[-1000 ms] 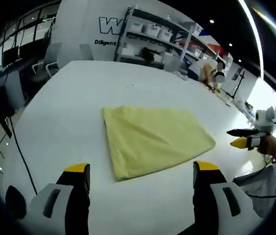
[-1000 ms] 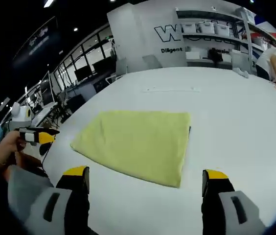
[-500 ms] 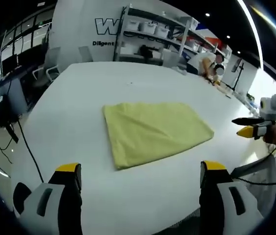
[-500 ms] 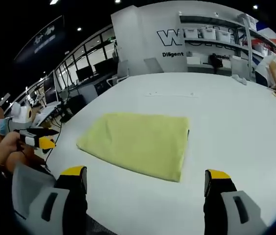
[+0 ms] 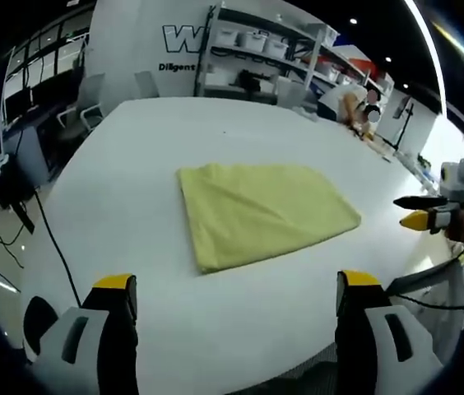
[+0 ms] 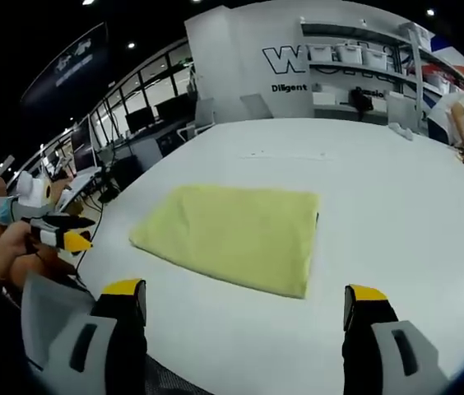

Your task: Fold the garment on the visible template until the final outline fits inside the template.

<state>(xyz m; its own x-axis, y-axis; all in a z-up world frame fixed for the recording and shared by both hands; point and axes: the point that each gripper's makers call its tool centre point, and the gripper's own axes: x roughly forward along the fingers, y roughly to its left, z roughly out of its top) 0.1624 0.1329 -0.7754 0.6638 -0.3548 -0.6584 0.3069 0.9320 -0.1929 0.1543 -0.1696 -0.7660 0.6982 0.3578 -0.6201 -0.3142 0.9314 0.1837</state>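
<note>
Your right gripper view catches a dark edge beside the folded yellow cloth [image 6: 236,234]. Both your left gripper [image 5: 234,284] and right gripper [image 6: 244,294] are wide open, holding nothing.

A large white table [image 5: 125,173] carries the scene; behind its far edge stands a metal shelving rack with white storage boxes [image 5: 257,49] against a white wall with dark lettering [image 6: 298,59]; a black cable [image 5: 47,247] hangs past its left edge; a person in a white top [image 6: 454,111] bends near its far right corner.
</note>
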